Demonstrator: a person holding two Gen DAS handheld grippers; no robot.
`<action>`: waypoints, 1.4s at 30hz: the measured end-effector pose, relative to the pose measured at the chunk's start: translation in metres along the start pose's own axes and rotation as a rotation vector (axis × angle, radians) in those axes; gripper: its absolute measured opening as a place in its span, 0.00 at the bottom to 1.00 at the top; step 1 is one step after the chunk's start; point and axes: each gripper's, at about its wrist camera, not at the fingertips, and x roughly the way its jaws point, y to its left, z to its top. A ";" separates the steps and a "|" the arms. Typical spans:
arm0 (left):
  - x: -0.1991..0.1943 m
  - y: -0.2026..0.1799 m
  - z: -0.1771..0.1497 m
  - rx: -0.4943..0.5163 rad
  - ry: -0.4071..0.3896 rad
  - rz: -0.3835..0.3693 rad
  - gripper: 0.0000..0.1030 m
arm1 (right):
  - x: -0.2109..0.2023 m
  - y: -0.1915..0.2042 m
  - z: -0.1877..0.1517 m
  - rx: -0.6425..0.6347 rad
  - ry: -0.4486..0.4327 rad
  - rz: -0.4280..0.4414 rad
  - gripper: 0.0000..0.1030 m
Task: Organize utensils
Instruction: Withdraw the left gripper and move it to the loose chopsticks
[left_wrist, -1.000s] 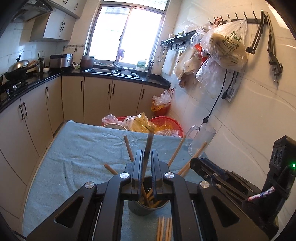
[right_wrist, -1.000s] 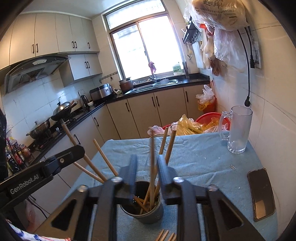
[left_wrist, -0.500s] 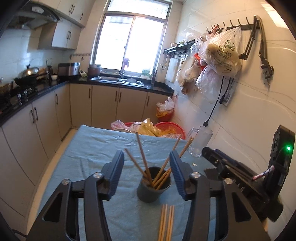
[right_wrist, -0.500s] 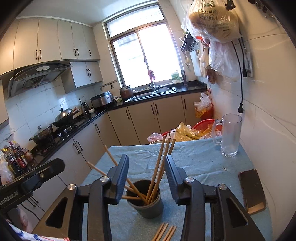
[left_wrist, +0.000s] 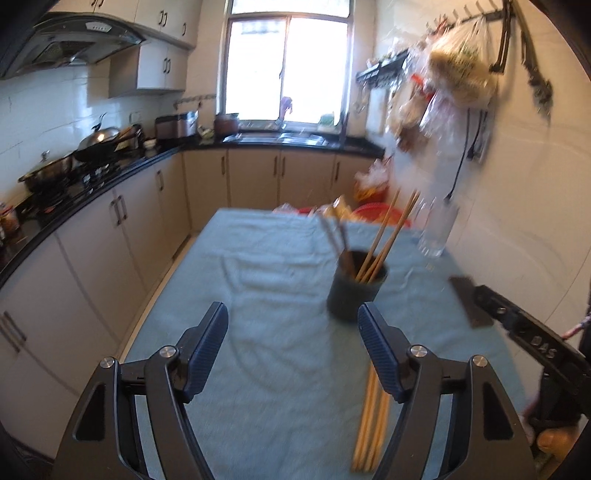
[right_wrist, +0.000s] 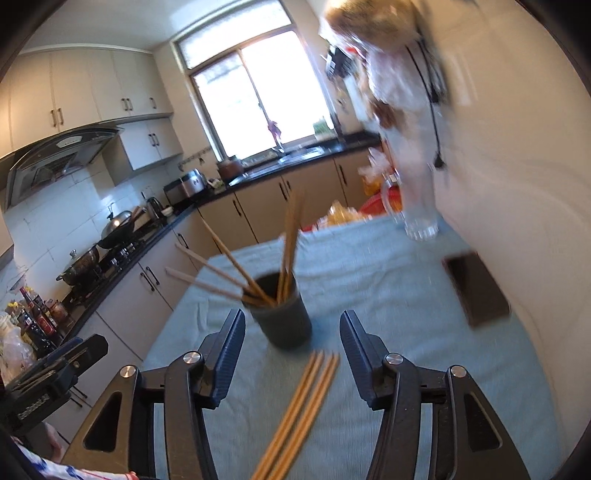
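While I hold both tools above it, the table (left_wrist: 280, 413) under its pale blue cloth (right_wrist: 369, 280) fills most of what I see, with the kitchen counter running along my left and the tiled wall close on my right. My left gripper (left_wrist: 293, 328) has its jaws spread wide with nothing between them, hanging over bare cloth a little left of the cup. My right gripper (right_wrist: 292, 334) is likewise spread wide and holds nothing; the cup sits just ahead of the gap between its jaws.

The dark cup (right_wrist: 282, 314) stands upright near the middle of the table (right_wrist: 480, 387). Several chopsticks (right_wrist: 290, 243) lean out of it, some nearly upright, others fanned low toward the counter side. In the left view the same cup (left_wrist: 356, 291) shows two sticks slanting toward the wall.

A glass mug (left_wrist: 437, 230) stands at the far right corner of the table, near the wall. A dark phone (right_wrist: 476, 290) lies flat on the cloth by the right edge, well apart from the cup.

A loose bundle of chopsticks (right_wrist: 295, 410) lies flat on the cloth just in front of the cup, on my side of it, running between my right gripper's jaws; in the left view that bundle (left_wrist: 369, 417) passes beneath the right-hand jaw. The pictures are blurred, so I cannot count the sticks.
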 end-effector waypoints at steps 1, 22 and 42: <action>0.001 0.001 -0.006 0.007 0.021 0.008 0.70 | -0.001 -0.004 -0.008 0.016 0.014 -0.006 0.56; 0.058 -0.023 -0.055 0.155 0.182 -0.076 0.69 | 0.026 -0.040 -0.070 0.075 0.201 -0.034 0.58; 0.173 -0.088 -0.089 0.261 0.429 -0.248 0.14 | 0.060 -0.069 -0.083 0.126 0.269 -0.049 0.58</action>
